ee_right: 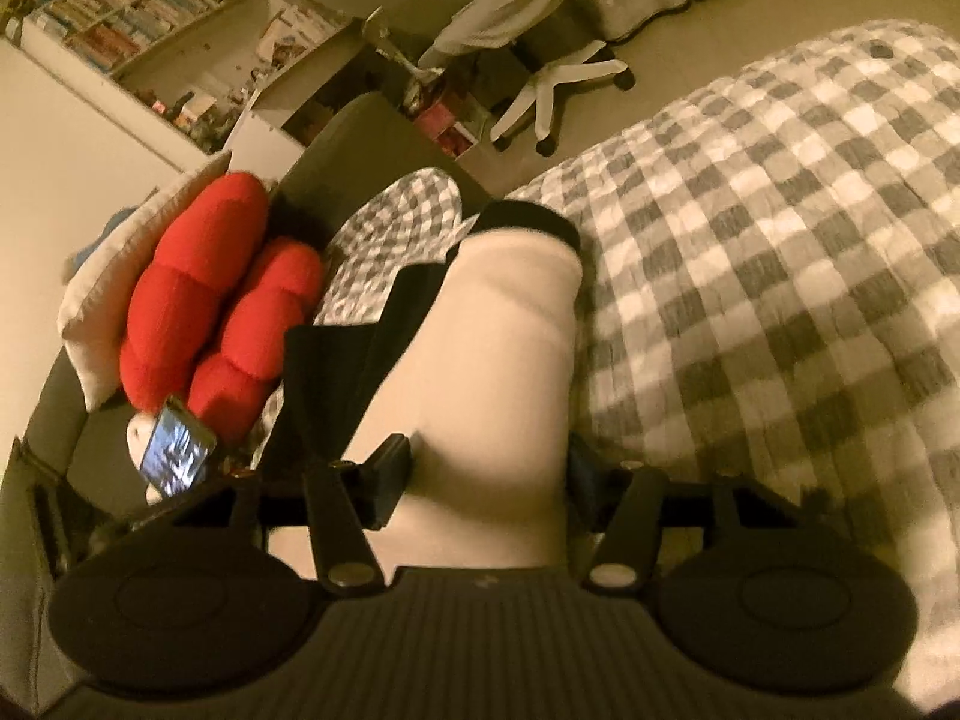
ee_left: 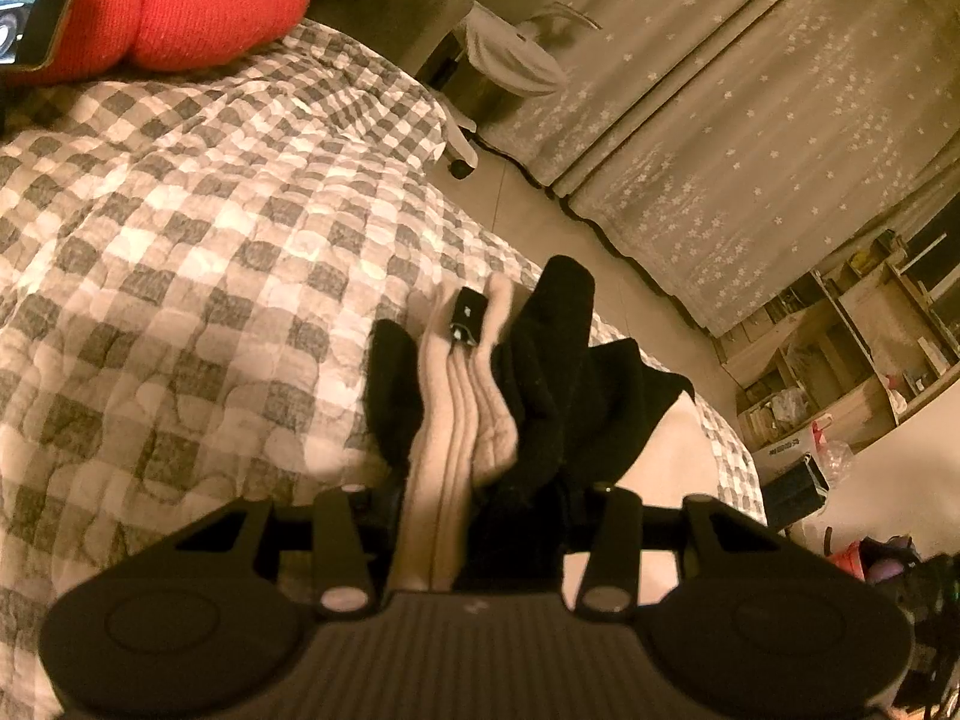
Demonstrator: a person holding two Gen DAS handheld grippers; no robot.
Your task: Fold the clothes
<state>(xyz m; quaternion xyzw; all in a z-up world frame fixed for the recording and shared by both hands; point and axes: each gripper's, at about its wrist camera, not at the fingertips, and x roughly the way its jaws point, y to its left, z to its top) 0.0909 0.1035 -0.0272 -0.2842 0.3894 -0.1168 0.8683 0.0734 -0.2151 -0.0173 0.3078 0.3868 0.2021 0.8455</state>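
The garment (ee_left: 474,396) is cream fleece with black trim and a small black label. It hangs bunched in folds in the left wrist view, held over the checked quilt (ee_left: 198,252). My left gripper (ee_left: 480,498) is shut on the bunched garment, its fingers hidden in the cloth. In the right wrist view the same garment (ee_right: 492,360) stretches forward as a cream panel with a black cuff at its far end. My right gripper (ee_right: 480,480) is shut on that cream panel, with a black finger (ee_right: 390,474) showing at its left.
A red knitted cushion (ee_right: 204,306) and a phone (ee_right: 177,456) lie at the bed's head. An office chair (ee_right: 540,60) stands on the floor beyond the bed. Curtains (ee_left: 750,120) and shelves (ee_left: 840,360) line the walls. The quilt (ee_right: 780,240) spreads to the right.
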